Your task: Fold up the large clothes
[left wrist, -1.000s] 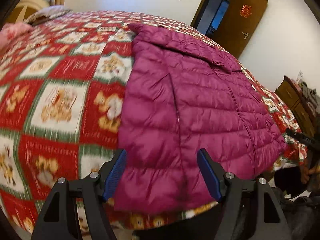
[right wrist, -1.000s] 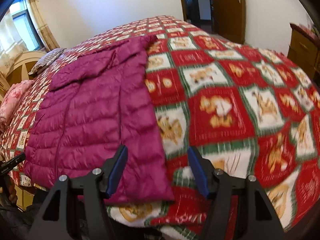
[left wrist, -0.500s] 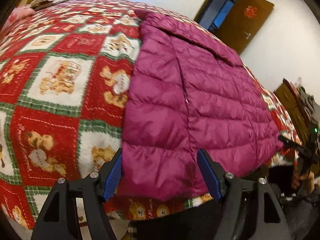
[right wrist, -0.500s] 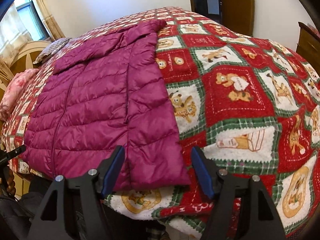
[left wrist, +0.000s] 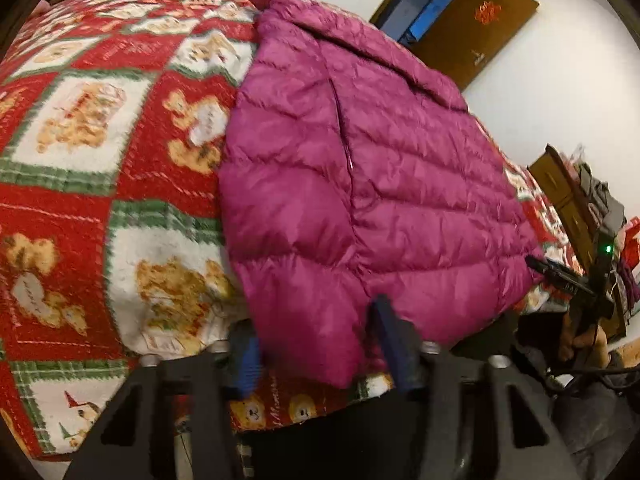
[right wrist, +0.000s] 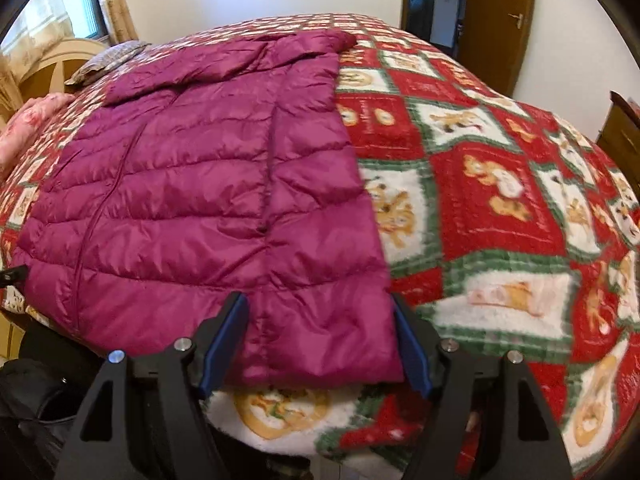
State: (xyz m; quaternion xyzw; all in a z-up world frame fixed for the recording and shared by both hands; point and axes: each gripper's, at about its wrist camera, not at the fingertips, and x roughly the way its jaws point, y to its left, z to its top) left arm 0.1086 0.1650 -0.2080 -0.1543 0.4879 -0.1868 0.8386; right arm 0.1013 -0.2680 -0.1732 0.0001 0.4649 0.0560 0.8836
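A magenta quilted down jacket lies flat on the bed, collar far, hem at the near edge. In the left wrist view my left gripper straddles the jacket's near left hem corner. Its jaws are closing with the fabric between them, and the picture is blurred there. In the right wrist view the same jacket fills the left half. My right gripper straddles the near right hem corner, its jaws wide and closing slightly, the pads beside the fabric. The right gripper also shows in a hand at the bed's edge.
A red, green and white bear-patterned bedspread covers the bed. A pillow and headboard lie far left. A brown door stands behind, and a wooden dresser stands beside the bed.
Both grippers have sunk toward the jacket's hem, which now looks larger and nearer. The left jaws have narrowed around the hem corner. The right jaws stay wide.
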